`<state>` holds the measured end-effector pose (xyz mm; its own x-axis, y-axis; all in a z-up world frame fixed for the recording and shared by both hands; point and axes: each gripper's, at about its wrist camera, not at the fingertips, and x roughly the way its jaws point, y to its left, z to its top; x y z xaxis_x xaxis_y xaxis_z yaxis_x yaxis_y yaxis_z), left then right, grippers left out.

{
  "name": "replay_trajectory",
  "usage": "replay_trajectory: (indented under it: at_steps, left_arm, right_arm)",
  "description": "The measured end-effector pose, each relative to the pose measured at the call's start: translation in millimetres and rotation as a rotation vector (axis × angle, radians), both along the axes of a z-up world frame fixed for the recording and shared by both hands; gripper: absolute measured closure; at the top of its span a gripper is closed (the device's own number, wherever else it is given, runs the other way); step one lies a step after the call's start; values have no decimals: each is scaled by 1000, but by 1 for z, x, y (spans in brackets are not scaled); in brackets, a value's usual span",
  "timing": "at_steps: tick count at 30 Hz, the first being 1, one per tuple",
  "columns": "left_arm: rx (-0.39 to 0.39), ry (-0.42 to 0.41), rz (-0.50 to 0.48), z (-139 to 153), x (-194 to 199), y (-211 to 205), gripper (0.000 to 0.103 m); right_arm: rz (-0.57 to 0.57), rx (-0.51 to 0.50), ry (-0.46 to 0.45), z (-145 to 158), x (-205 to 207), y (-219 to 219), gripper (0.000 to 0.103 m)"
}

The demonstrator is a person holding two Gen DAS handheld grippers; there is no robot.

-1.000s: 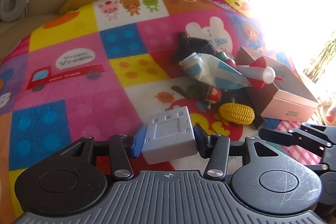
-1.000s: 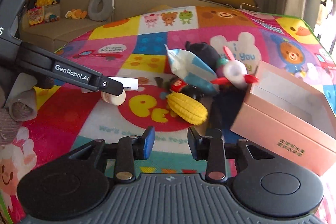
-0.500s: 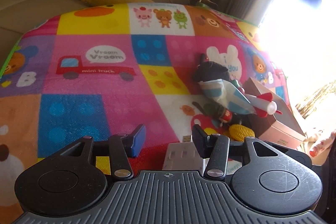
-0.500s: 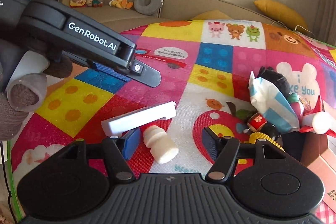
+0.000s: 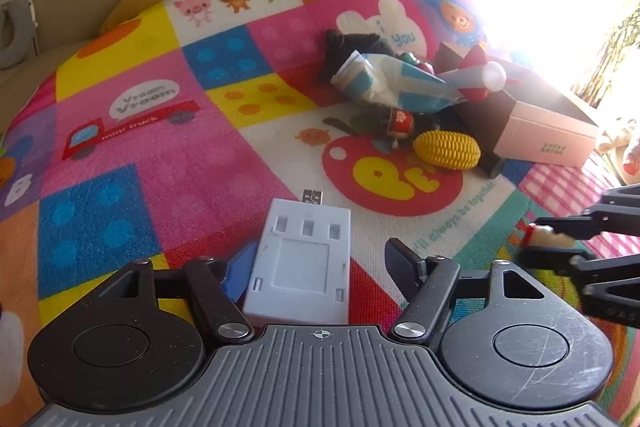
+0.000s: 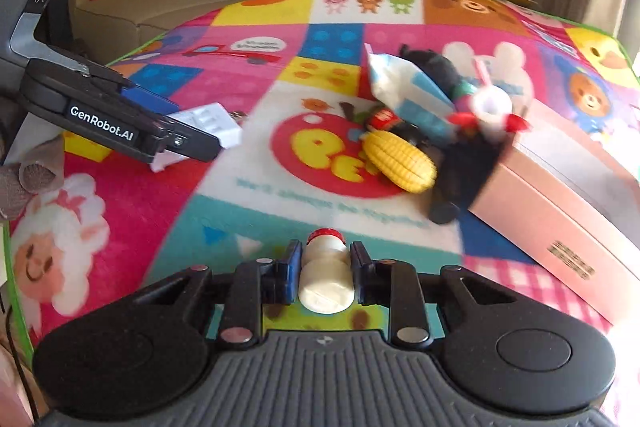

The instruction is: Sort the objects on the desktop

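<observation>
My left gripper [image 5: 322, 259] is open, with a white USB hub [image 5: 300, 261] lying on the mat between its fingers, close to the left finger. The hub also shows in the right wrist view [image 6: 208, 125], behind the left gripper [image 6: 188, 143]. My right gripper [image 6: 325, 259] is shut on a small white bottle with a red cap [image 6: 326, 275], held above the mat. In the left wrist view the right gripper [image 5: 560, 239] holds the bottle [image 5: 540, 233] at the right edge.
A pile sits mid-mat: yellow toy corn [image 5: 447, 149], a blue-white packet [image 5: 396, 87], a black cloth [image 5: 352, 49], a small red-labelled bottle [image 5: 400, 121] and a red-white toy rocket [image 5: 484, 77]. An open pink box [image 5: 548, 139] stands right of it. A sofa [image 6: 168, 3] lies behind.
My right gripper has closed on the white bottle, lifted it and swung right toward the pile. My left gripper has let go of the USB hub, which now lies between its open fingers.
</observation>
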<state>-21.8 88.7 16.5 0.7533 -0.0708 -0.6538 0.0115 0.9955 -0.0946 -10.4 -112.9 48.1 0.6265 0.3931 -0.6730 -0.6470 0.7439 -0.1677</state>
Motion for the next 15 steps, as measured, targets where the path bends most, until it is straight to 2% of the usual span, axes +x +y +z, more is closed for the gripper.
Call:
replay_trajectory:
  at_steps: [1,2,4,9,11,12,15]
  left_arm:
    - [20,-10,8,-1,2,-4,36]
    - [37,-11,7,-1,5,-9,46]
    - [31,-10,-12,0,11,-19,51]
    - [0,-6,-167,4,18,-62,50]
    - [5,-16,-232,5,14,-80,49]
    - [10,-18,-257,5,11,-86,48]
    - [37,-4,-271,3,2,-94,38]
  right_arm:
    - [-23,-9,-5,0,-1,-11,78]
    - [-47,-16,-11,0,-1,-23,78]
    - [-81,-23,-15,-1,-1,-39,78]
    - [-119,-4,-27,-3,-5,-62,78]
    - [-132,-6,-37,-4,-7,-65,71]
    - [-142,-7,-44,-4,-8,-66,64]
    - [-169,-5,-48,-4,-14,-72,51]
